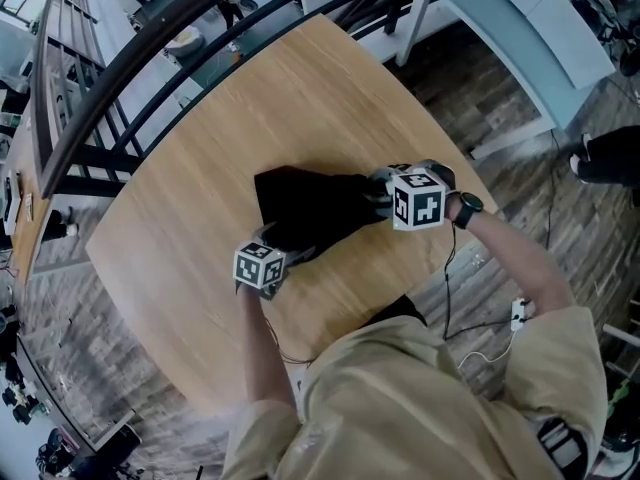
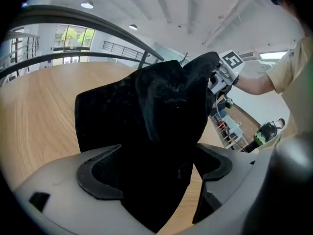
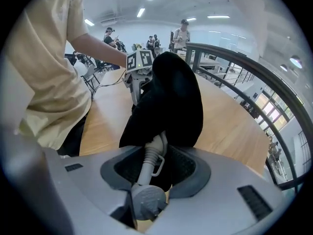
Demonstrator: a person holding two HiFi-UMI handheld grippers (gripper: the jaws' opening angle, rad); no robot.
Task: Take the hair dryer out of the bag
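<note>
Caught by its tail: the hair dryer (image 3: 149,156) at the mouth of the black bag (image 1: 310,208).
On the round wooden table (image 1: 180,218) the black bag stood drawn up into a peak at its right end. There the right gripper (image 3: 156,163) was clamped on the hair dryer's grey ribbed cord neck where it poked from the bag's mouth. At the bag's near left corner the left gripper (image 2: 156,173) had its jaws spread wide, with cloth between them but unpinched, placed, I judge, to hold the bag back. The dryer's body was probably inside the bag, as no view showed it. A small hanging loop (image 3: 157,164) jutted from the neck, just outside the bag.
</note>
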